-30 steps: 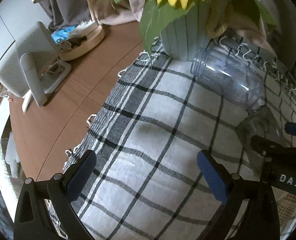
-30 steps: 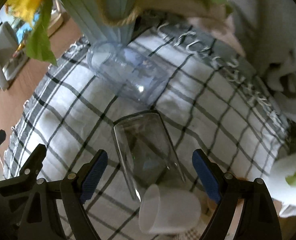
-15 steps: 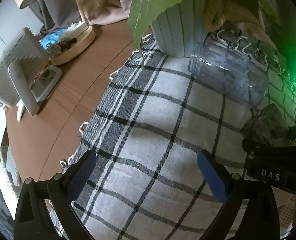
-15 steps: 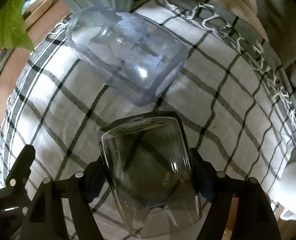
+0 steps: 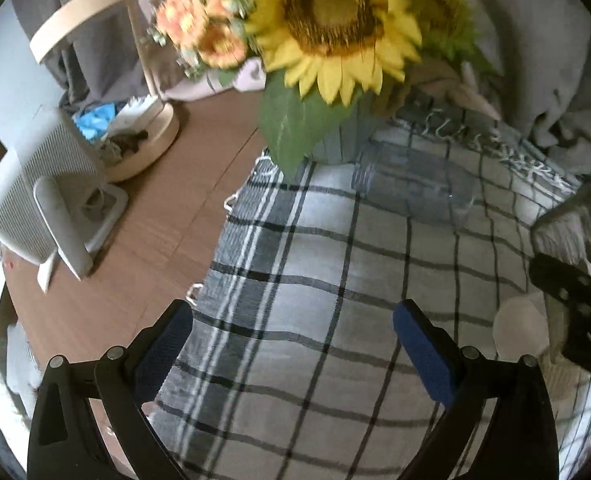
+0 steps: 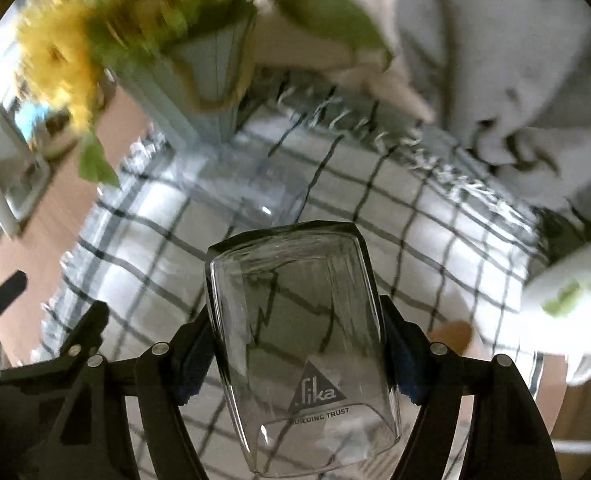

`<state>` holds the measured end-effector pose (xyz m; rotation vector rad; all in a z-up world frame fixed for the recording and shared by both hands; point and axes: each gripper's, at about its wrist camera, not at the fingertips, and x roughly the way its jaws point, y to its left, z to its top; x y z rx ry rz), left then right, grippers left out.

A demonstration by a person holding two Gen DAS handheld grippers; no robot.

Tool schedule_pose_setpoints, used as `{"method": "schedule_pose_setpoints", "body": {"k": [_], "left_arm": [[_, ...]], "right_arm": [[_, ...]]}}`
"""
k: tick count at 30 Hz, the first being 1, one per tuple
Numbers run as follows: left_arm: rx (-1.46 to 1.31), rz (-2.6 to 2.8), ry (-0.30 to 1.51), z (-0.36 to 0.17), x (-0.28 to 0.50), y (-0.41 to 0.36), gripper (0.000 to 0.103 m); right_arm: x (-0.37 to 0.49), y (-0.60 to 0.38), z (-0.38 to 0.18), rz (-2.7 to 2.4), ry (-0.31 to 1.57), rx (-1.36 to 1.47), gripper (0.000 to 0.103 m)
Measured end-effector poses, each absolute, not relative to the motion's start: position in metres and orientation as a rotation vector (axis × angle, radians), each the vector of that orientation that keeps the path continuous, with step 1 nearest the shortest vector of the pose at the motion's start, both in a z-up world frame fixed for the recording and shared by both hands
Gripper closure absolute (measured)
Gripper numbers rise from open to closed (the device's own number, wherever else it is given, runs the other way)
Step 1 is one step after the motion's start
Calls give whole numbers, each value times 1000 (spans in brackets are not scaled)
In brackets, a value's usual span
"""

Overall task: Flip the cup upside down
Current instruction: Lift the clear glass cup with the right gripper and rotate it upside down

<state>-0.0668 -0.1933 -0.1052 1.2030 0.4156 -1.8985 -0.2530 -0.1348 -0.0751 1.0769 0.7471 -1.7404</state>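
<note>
Our right gripper (image 6: 299,356) clamps its fingers on the clear glass cup with a printed logo (image 6: 301,344), lifted above the checked cloth (image 6: 435,240). Our left gripper (image 5: 293,348) hangs wide open, empty. The step in hand is the flip; next, we judge, a wrist roll.

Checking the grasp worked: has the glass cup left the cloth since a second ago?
Yes. The glass cup, then lying on the plaid cloth, now sits clamped in the right gripper, raised above the lying clear jar.
</note>
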Motion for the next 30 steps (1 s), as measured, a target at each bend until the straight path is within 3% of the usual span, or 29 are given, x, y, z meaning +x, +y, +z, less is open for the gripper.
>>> {"method": "schedule_pose_setpoints", "body": {"k": [6,13,30], "left_arm": [[1239,-1965,374,-93,-48,-188,1],[1356,-1940,316,-117,-34,-186,1],[1540,-1866,297,-170,-33,-189,1]], "right_arm": [[-231,-99,-73,-1866,539,1157,29],[-203,-69,-123,-1909,364,1345,29],[-181,-66,-189,-1921,316,1527,29]]}}
